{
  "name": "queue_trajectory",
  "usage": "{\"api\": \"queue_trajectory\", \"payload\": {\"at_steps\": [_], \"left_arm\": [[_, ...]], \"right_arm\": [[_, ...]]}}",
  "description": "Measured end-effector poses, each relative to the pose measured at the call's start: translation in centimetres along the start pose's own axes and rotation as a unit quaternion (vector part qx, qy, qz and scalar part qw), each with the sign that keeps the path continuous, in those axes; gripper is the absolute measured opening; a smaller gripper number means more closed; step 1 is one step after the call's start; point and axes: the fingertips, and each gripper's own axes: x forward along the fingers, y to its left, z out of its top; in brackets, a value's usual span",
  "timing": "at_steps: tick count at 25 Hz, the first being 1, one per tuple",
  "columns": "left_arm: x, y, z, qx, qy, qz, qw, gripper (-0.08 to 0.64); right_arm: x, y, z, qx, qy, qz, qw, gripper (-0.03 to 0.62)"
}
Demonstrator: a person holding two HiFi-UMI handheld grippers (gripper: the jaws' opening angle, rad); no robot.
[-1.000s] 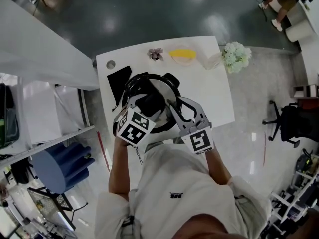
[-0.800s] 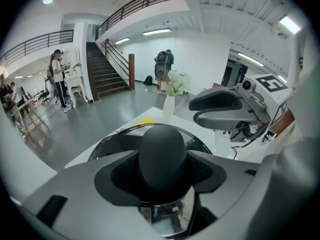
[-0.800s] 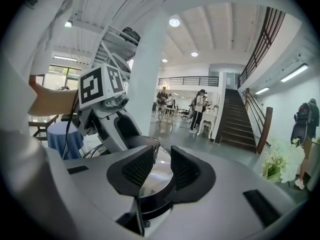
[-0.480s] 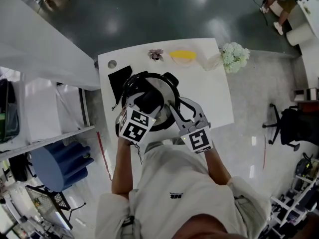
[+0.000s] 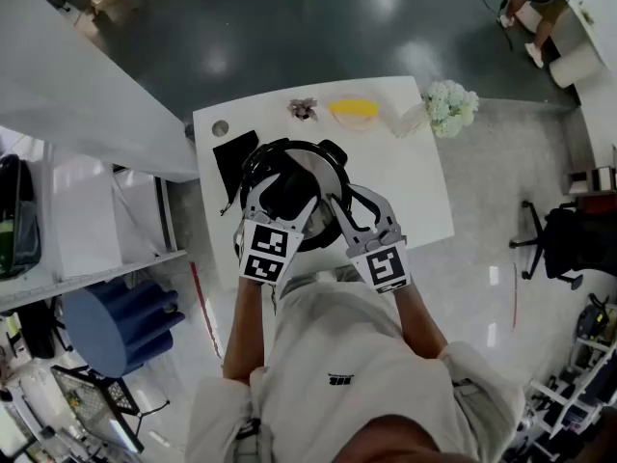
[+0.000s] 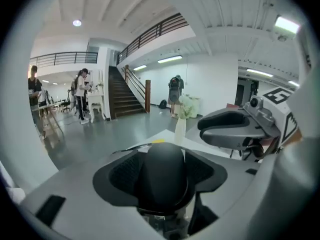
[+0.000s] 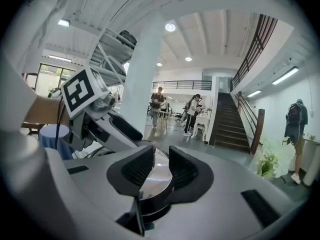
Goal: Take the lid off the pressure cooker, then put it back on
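Steel and black, the pressure cooker [image 5: 326,157] stands on the near-left part of the white table [image 5: 415,191], directly in front of the person, with its lid [image 5: 318,177] seated on the pot. The left gripper [image 5: 286,199] reaches over the lid from the near side. Its jaws have just been opening and now stand wide, and the black lid handle [image 6: 165,184] lies between the ribbed pads and is no longer clamped. The right gripper [image 7: 161,171] sits at the cooker's near-right edge. Its jaws are a narrow gap apart, with nothing seen pinched between them and the steel lid showing through the gap. White flowers [image 5: 451,104] and a yellow object [image 5: 353,107] lie along the far edge of the table.
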Motion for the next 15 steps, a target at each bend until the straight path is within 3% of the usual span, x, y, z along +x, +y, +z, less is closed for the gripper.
{"api": "queue_trajectory", "payload": {"at_steps": [5, 15], "left_arm": [[-2.7, 0.4, 2.2, 0.012, -0.074, 0.029, 0.9968, 0.289], [-5.7, -0.3, 1.5, -0.005, -0.105, 0.042, 0.9936, 0.261]], "right_arm": [[-0.1, 0.2, 0.8, 0.001, 0.012, -0.031, 0.999, 0.095], [-0.5, 0.8, 1.2, -0.014, 0.002, -0.052, 0.999, 0.095]]}}
